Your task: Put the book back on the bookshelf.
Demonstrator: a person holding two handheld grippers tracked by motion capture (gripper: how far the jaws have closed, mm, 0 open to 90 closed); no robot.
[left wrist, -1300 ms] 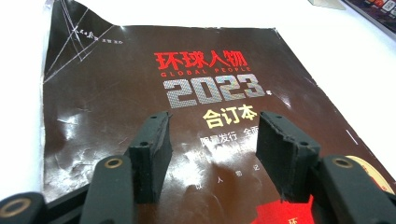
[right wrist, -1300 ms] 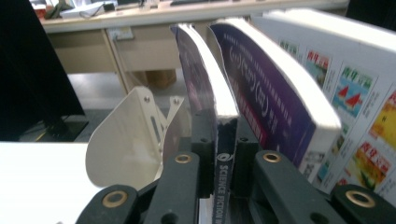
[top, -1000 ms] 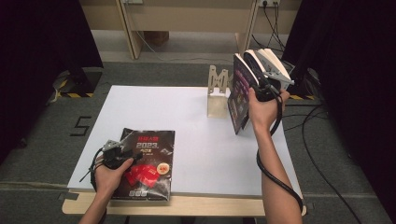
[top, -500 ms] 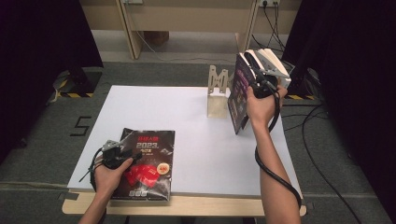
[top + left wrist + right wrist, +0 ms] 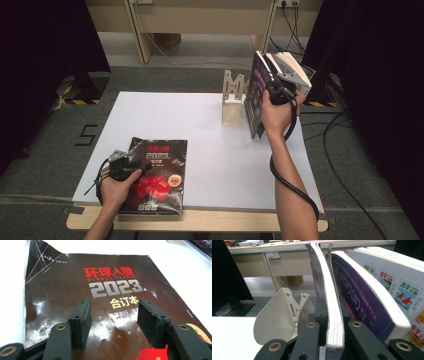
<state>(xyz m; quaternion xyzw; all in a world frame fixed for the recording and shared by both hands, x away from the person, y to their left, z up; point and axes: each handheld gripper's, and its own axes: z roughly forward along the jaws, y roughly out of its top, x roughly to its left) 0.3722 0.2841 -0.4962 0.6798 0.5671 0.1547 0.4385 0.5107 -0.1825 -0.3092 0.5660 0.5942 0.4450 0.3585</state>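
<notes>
Right gripper [image 5: 329, 340] clamps book [image 5: 329, 302], bookend [image 5: 279, 315] beside

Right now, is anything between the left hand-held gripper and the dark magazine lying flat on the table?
Nothing visible. The left hand-held gripper hangs just over the magazine with its jaws open, and only bare cover shows between them. The books by the bookend stand far across the table.

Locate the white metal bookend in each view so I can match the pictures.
High view: bookend stands upper centre on the table, left of the upright books.
Left gripper view: cannot tell.
Right gripper view: bookend lower left, beside the gripped book.
Shared landmark: the gripped book.
</notes>
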